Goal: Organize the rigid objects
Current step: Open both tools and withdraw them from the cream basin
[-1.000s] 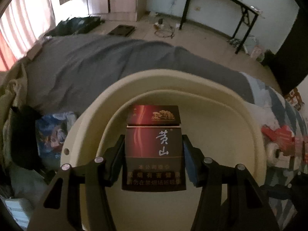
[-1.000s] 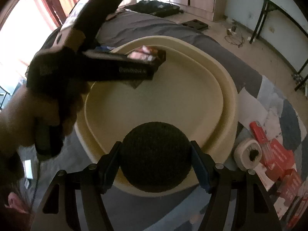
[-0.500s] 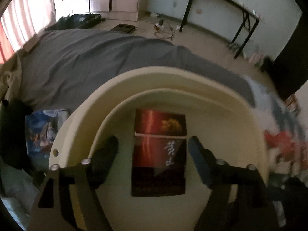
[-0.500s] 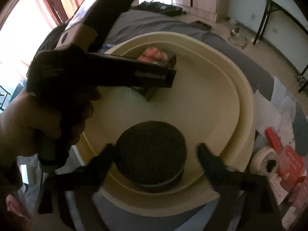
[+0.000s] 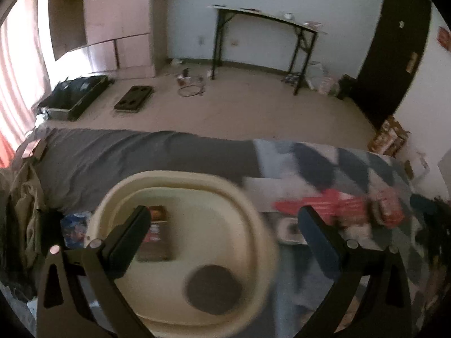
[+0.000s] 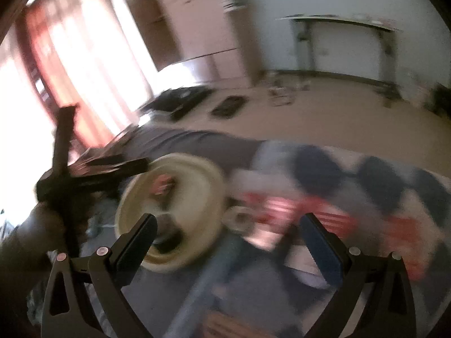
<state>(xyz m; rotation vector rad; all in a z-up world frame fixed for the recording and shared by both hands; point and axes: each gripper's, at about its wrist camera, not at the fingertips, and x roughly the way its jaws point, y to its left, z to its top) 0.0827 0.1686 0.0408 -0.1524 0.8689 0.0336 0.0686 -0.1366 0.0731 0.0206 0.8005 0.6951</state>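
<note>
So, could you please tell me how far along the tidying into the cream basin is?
Done: the red cigarette box and the dark round puck lie in the cream basin. In hand: nothing; the left gripper and right gripper have just been opening and are empty. Left: red packets and a tape roll on the bed.

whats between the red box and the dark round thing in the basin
Nothing: in the left wrist view, bare basin floor separates the red box from the dark round thing.

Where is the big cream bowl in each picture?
Left wrist view: the cream basin sits low and centre-left, holding a dark red box and a dark round thing.
Right wrist view: it is blurred, left of centre.
Shared landmark: the black-legged table by the far wall.
</note>
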